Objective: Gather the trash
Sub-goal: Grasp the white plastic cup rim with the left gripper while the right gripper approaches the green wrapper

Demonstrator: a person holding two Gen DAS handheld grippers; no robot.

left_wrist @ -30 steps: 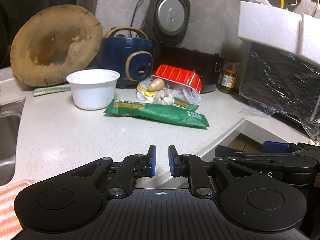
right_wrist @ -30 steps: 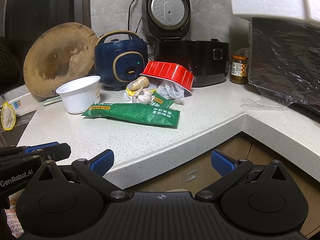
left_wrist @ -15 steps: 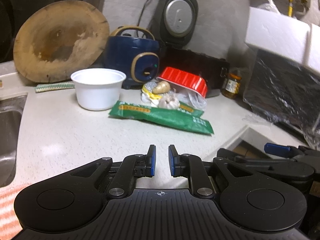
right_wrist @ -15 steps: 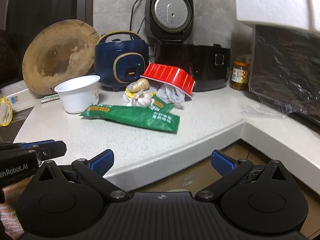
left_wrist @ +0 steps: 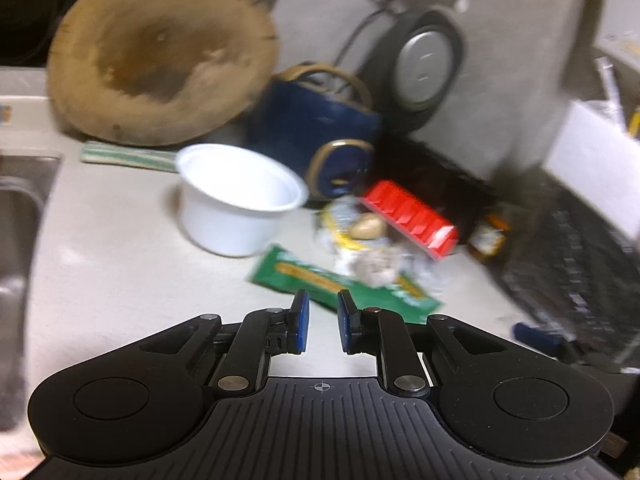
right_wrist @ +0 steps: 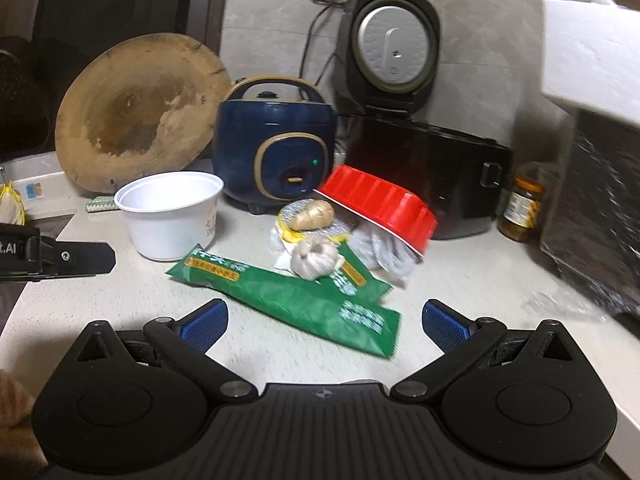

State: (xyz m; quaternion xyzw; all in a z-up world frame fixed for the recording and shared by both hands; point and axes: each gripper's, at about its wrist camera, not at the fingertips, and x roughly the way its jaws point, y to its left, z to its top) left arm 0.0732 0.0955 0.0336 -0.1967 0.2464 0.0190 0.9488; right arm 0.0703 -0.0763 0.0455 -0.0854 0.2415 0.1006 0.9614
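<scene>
Two grippers hang over a pale speckled countertop (right_wrist: 120,320), neither one holding anything. Left gripper (left_wrist: 322,326): jaws nearly closed, a narrow gap left between the blue pads, nothing in that gap. Right gripper (right_wrist: 325,322): jaws spread wide, nothing gripped.

Trash lies ahead of both pairs of jaws. Green wrapper (right_wrist: 296,300) (flat on the counter, printed side up): just beyond the right gripper's jaws and between its two fingers as that camera sees it; in the left wrist view its near edge (left_wrist: 344,286) appears directly past the fingertips, though that picture is blurred. Behind the wrapper, further from the jaws: a garlic bulb (right_wrist: 314,256) and a piece of ginger (right_wrist: 312,215), resting on crumpled plastic and a foil lid. Red tray (right_wrist: 378,210): tipped on its edge, leaning over the plastic, to the right of the ginger. White plastic bowl (right_wrist: 170,216): upright, ahead and to the left of the jaws, just beside the wrapper's left end.

Background, well beyond the jaws: a round wooden board (right_wrist: 140,116) leaning on the wall, a blue rice cooker (right_wrist: 276,148), a black cooker (right_wrist: 420,180) with lid raised, a jar (right_wrist: 522,208).
</scene>
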